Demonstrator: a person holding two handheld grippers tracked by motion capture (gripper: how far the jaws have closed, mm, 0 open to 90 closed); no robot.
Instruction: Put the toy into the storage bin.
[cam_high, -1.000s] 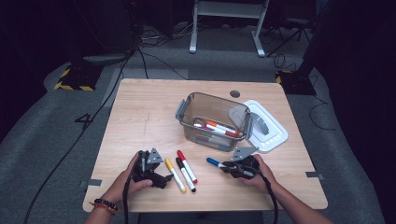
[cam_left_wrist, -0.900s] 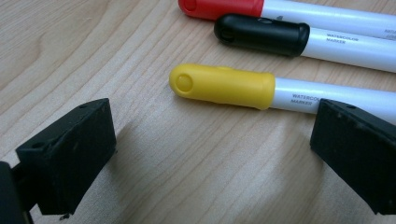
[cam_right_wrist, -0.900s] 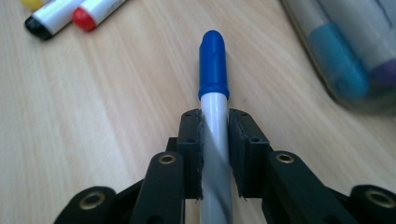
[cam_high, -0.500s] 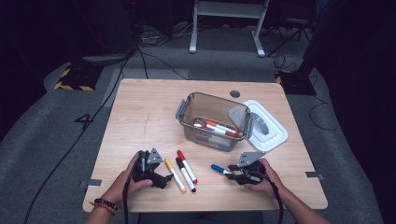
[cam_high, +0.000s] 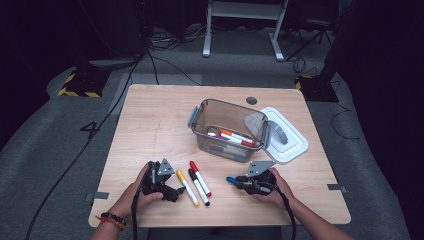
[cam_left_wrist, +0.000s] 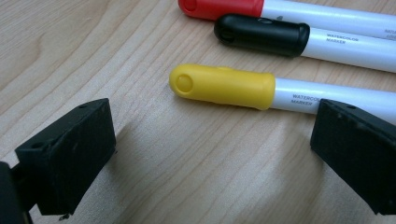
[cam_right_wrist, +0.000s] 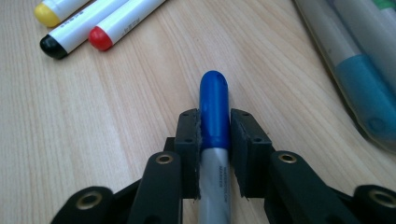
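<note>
We see the right gripper (cam_right_wrist: 215, 154) with jaws clamped on a blue marker (cam_right_wrist: 214, 112), its rounded blue cap pointing toward 12 o'clock and its body silvery, perhaps grey. It sits low over the table (cam_high: 150, 120), at 5 o'clock from the clear bin (cam_high: 227, 131). The left gripper (cam_left_wrist: 210, 154) has jaws spread wide, holding nothing, near the yellow marker (cam_left_wrist: 224, 86).

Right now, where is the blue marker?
The blue marker is clamped in the right tool near the table's front edge, right of the three loose markers.

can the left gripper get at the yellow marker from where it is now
Probably yes. The left gripper is open right beside the yellow marker, whose cap lies on bare table just ahead of its fingers, with nothing between them.
</note>
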